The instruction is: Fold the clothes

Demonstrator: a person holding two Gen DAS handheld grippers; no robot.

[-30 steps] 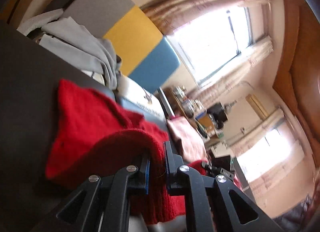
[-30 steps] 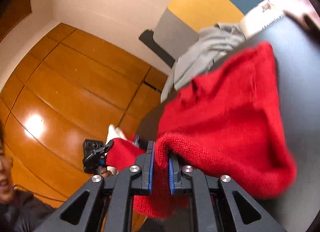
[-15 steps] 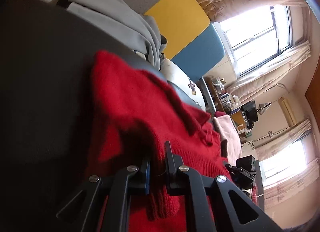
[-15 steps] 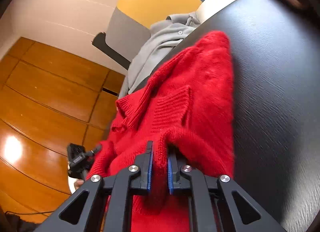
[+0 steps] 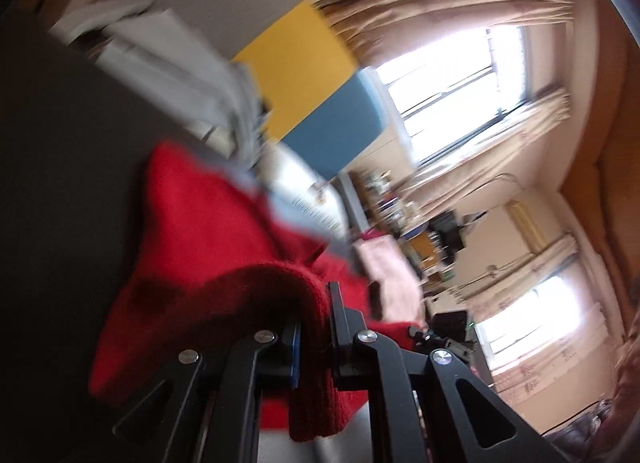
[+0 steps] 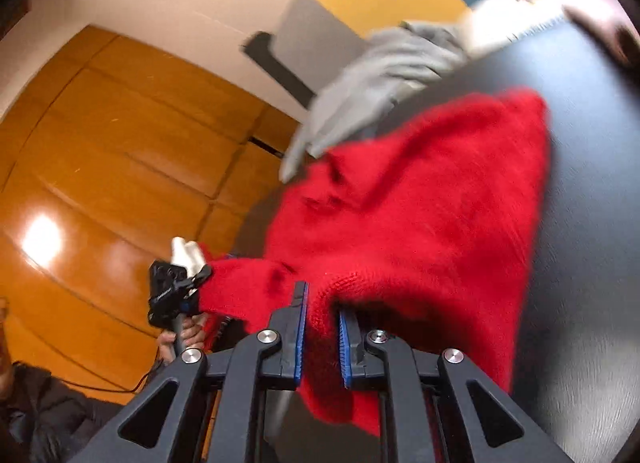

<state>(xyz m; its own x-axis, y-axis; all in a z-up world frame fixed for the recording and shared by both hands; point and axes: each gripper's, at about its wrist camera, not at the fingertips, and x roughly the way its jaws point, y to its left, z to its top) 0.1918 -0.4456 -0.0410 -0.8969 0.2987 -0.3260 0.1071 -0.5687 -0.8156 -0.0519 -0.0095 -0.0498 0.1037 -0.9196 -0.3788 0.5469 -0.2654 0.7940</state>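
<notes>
Room: wood-panelled wall (image 6: 120, 135) on one side, curtained windows (image 5: 460, 75) on the other.
Surface: your dark, faintly grained table (image 6: 592, 191); bare top lies open to the right of the garment.
Red sweater (image 6: 420, 199): fuzzy knit, far part resting on the table, near ribbed edge raised between your two grippers.
Left gripper (image 5: 314, 327): clamped on a thick fold of that edge.
Right gripper (image 6: 322, 327): blue-padded fingers pinch a bunch of the knit.
Grey garment (image 6: 372, 79): smooth cloth, heaped at the table's far edge, just beyond the sweater.
</notes>
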